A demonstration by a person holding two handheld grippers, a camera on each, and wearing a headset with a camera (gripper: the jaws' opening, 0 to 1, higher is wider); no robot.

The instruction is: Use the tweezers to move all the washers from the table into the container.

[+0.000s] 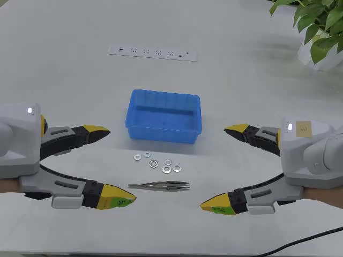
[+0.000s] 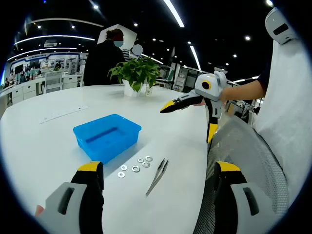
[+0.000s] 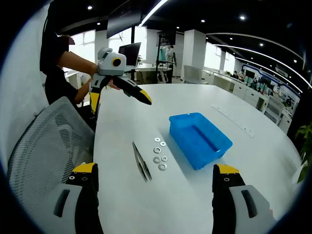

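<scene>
Plainly nothing was moved yet: left gripper (image 1: 120, 165) and right gripper (image 1: 214, 167) gaped empty, tweezers (image 1: 159, 186) and six washers (image 1: 161, 163) lay beside the empty blue container (image 1: 161, 134).

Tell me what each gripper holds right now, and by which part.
Nothing is held. The left gripper and the right gripper both stand open, and the tweezers lie untouched on the table beside the washers.
</scene>
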